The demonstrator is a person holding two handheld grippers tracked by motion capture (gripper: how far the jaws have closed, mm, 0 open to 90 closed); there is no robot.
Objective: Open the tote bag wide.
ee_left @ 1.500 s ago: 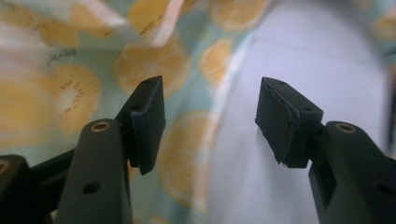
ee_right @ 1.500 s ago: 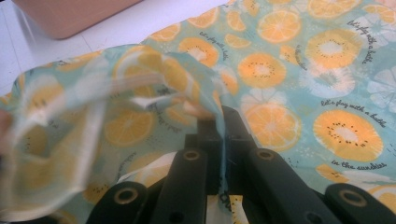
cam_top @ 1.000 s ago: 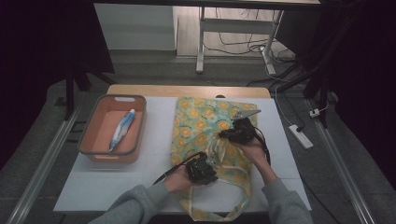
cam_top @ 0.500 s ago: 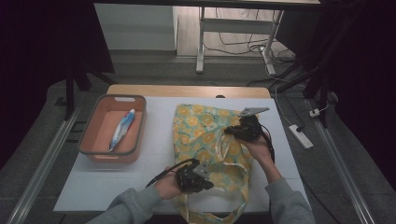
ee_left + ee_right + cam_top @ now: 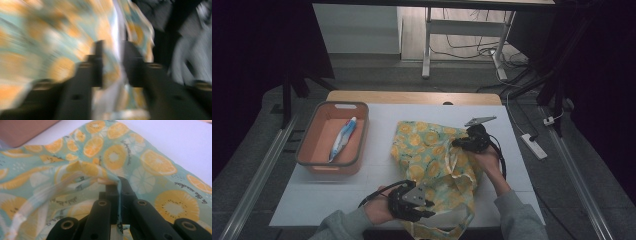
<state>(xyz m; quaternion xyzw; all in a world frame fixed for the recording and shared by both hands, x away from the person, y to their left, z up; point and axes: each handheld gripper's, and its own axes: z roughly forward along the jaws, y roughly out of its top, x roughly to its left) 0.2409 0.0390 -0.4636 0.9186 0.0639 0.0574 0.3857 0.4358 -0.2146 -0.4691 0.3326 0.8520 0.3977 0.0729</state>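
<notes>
A cloth bag (image 5: 432, 150) printed with orange slices on pale green lies rumpled on the white table (image 5: 377, 185). My right gripper (image 5: 460, 143) is at its right side, shut on a raised fold of the fabric (image 5: 90, 170), which is pinched between the black jaws of my right gripper (image 5: 119, 183). At the table's front edge my left gripper (image 5: 429, 207) points at the bag's near end. Its view is blurred. There my left gripper (image 5: 112, 50) has its jaws apart, just opening, with loose fabric (image 5: 111, 70) in the gap.
An orange tray (image 5: 312, 150) stands at the left of the table with a blue and white tube (image 5: 342, 137) in it. The bag's handle loop (image 5: 457, 225) hangs over the front edge. A white power strip (image 5: 532, 146) lies on the floor to the right.
My left gripper has drawn back toward the front edge and a little left, and its jaws have parted. The bag has bunched up toward the right. The right gripper has kept its grip and place.
</notes>
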